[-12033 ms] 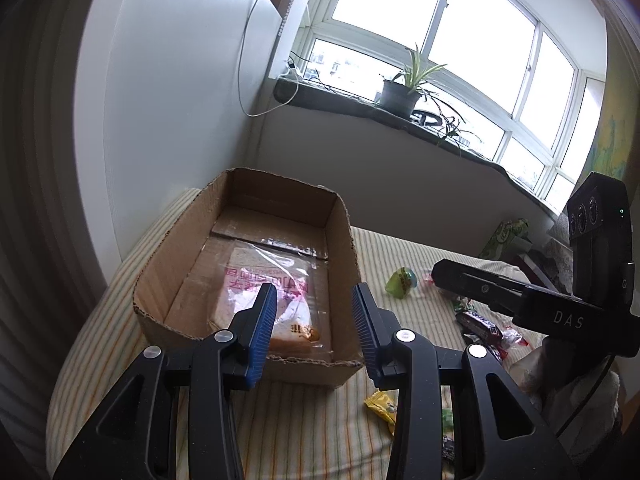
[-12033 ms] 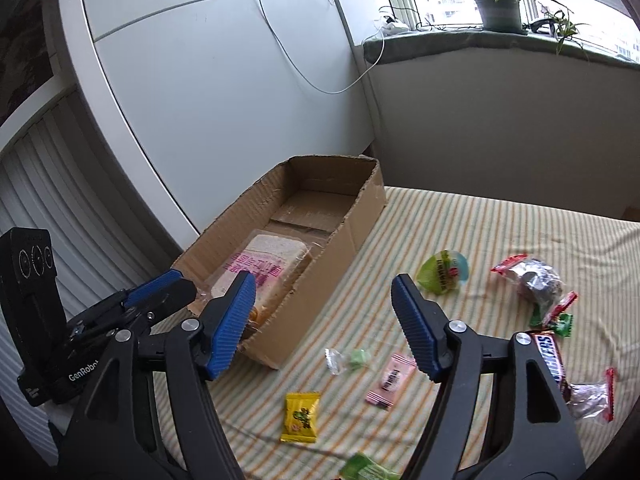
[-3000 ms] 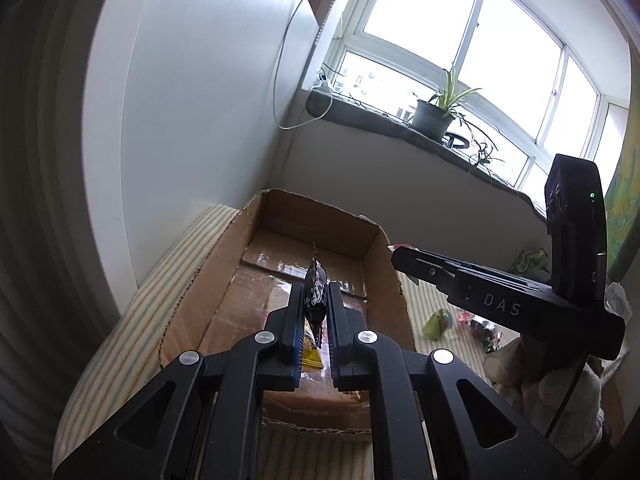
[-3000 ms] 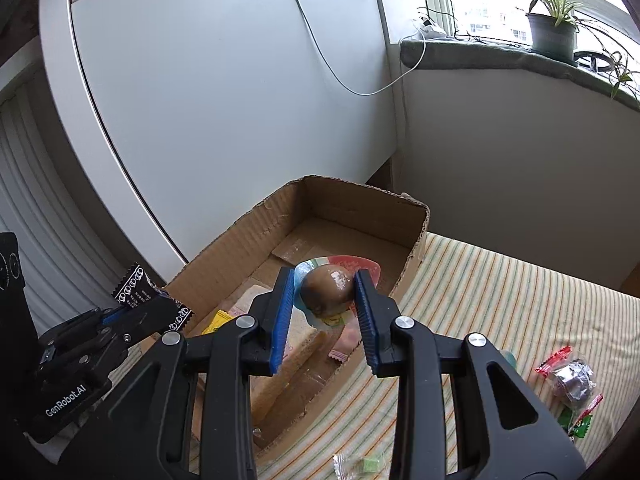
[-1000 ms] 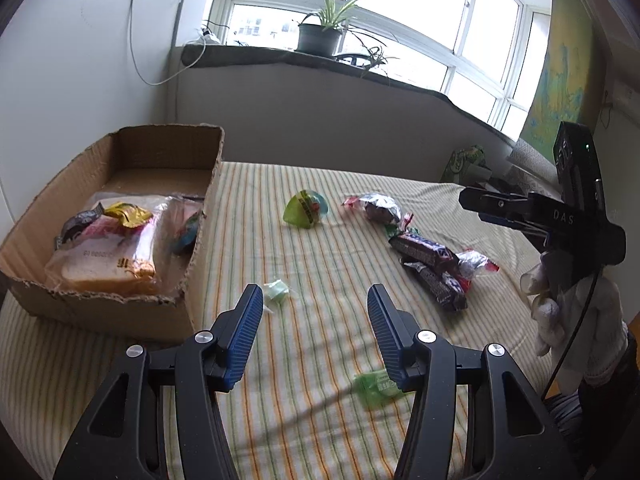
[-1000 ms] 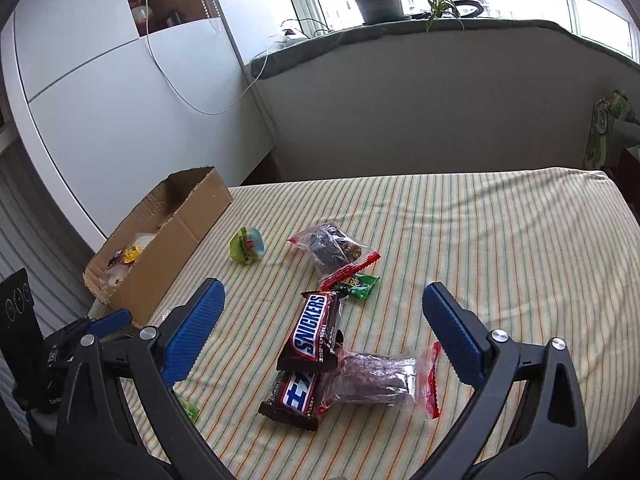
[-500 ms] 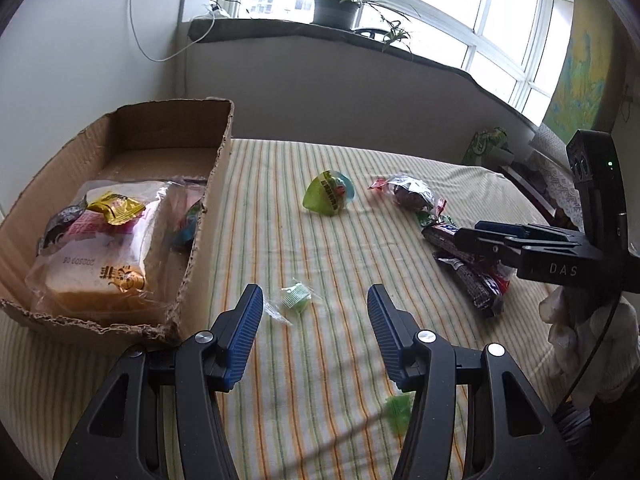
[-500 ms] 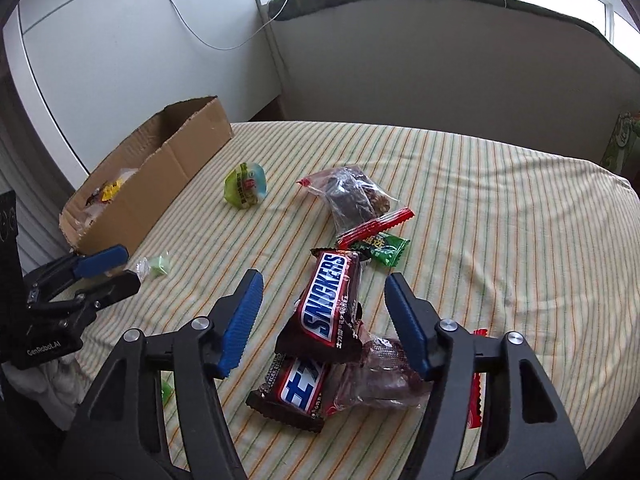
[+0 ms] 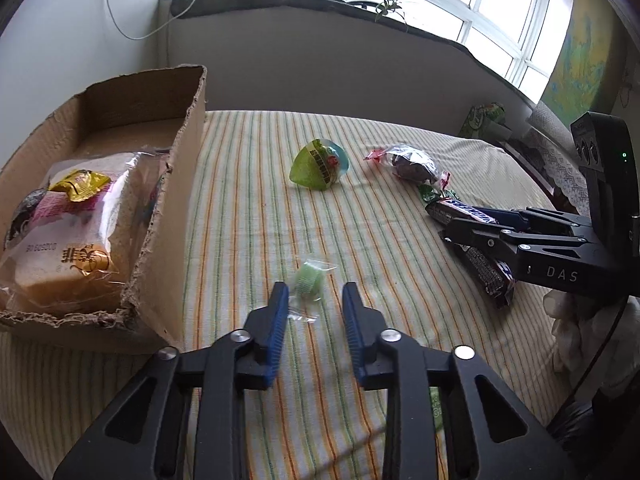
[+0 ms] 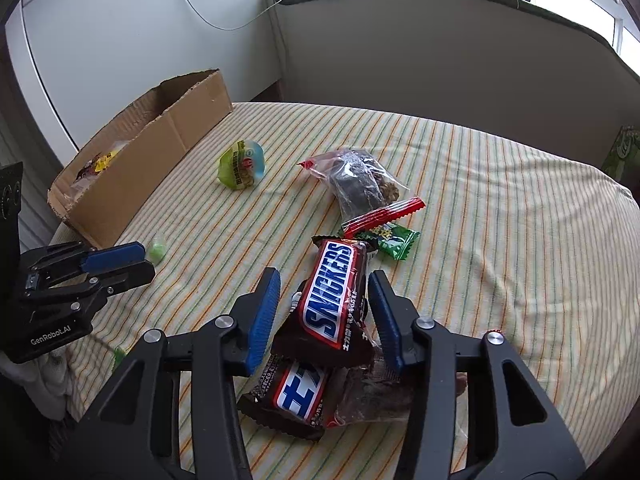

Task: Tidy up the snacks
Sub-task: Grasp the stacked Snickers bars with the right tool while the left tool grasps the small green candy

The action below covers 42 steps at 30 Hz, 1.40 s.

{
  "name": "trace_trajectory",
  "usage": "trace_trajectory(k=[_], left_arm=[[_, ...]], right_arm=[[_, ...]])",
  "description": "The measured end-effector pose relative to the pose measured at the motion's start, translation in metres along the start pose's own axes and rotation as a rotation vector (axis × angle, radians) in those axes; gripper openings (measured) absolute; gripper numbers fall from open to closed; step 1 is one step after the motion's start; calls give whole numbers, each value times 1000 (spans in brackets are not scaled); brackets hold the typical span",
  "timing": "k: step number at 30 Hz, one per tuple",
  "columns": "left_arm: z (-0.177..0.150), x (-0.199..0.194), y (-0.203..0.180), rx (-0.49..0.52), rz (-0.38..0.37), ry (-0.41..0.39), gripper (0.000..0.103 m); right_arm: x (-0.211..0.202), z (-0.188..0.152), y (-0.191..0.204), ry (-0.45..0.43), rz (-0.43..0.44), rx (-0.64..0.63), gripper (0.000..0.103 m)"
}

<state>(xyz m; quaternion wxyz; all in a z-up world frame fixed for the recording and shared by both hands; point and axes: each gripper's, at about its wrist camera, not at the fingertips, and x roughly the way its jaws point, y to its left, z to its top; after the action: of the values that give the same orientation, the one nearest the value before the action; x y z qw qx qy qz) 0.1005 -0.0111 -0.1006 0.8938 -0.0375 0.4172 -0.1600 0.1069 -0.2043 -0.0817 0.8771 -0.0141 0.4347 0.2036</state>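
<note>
Cardboard box (image 9: 168,216) holds bagged bread (image 9: 72,248), yellow packet (image 9: 80,181) on top. Left gripper (image 9: 314,320) apart around green candy (image 9: 306,280) beside box. Right gripper (image 10: 326,312) apart, straddling Snickers bar (image 10: 332,296), well right of box.

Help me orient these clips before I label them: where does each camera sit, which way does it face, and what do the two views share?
Left wrist: on the left gripper, low over the striped table, facing the window; open fingers flank a small green candy; the right gripper and gloved hand show.
Right wrist: on the right gripper, facing the white wall; open fingers straddle the Snickers bar; the left gripper shows.
Shared: cardboard box, green jelly cup, candy, Snickers bar.
</note>
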Motion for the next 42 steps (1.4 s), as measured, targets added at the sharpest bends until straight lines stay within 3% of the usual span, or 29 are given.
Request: trace_trajectory(k=[8, 13, 32, 35, 42], left_arm=[[5, 2, -6, 12, 45, -1, 21], [7, 13, -16, 77, 56, 28, 21], [6, -2, -14, 63, 64, -27, 14], [6, -5, -14, 56, 55, -35, 14], [4, -4, -17, 72, 55, -28, 14]], right_arm=[[2, 1, -2, 6, -5, 7, 47], [1, 0, -3, 2, -7, 12, 40], [-28, -6, -15, -75, 0, 52, 32], [-25, -7, -14, -39, 23, 24, 32], [-14, -9, -3, -10, -40, -24, 33]])
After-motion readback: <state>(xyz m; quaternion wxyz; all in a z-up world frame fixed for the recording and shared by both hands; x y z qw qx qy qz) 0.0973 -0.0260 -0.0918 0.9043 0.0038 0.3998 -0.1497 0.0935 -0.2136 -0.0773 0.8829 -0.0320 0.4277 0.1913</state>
